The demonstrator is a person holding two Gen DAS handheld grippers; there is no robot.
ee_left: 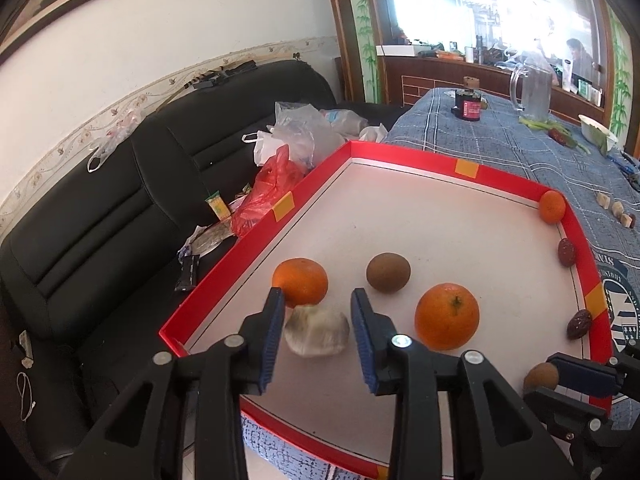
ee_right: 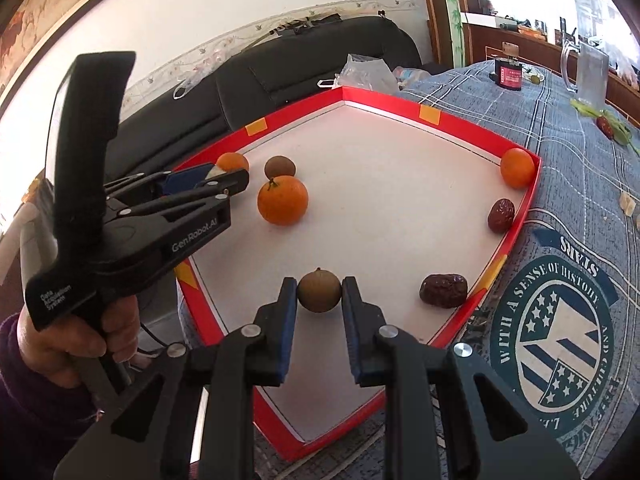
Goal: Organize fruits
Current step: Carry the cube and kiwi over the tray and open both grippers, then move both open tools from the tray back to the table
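Note:
A red-rimmed white tray [ee_left: 308, 184] lies on the blue cloth. My left gripper [ee_left: 317, 296] is open around a whitish, garlic-like lump [ee_left: 318, 330] on the tray floor; its pads stand just off the lump's sides. Close by are two oranges [ee_left: 300, 282] [ee_left: 447, 316] and a brown kiwi-like fruit [ee_left: 388, 273]. A third orange [ee_right: 517, 168] sits in the far right corner, and two dark red dates [ee_right: 501, 215] [ee_right: 443, 290] lie along the right rim. My right gripper [ee_right: 319, 282] is shut on a small round brown fruit [ee_right: 319, 292] near the tray's front.
A black sofa [ee_left: 100, 216] with plastic bags [ee_left: 296, 136] runs along the tray's left side. Further back on the cloth stand a dark jar [ee_left: 468, 106], a glass mug [ee_left: 532, 92] and a white bowl [ee_left: 598, 132]. A hand [ee_right: 52, 340] holds the left gripper's handle.

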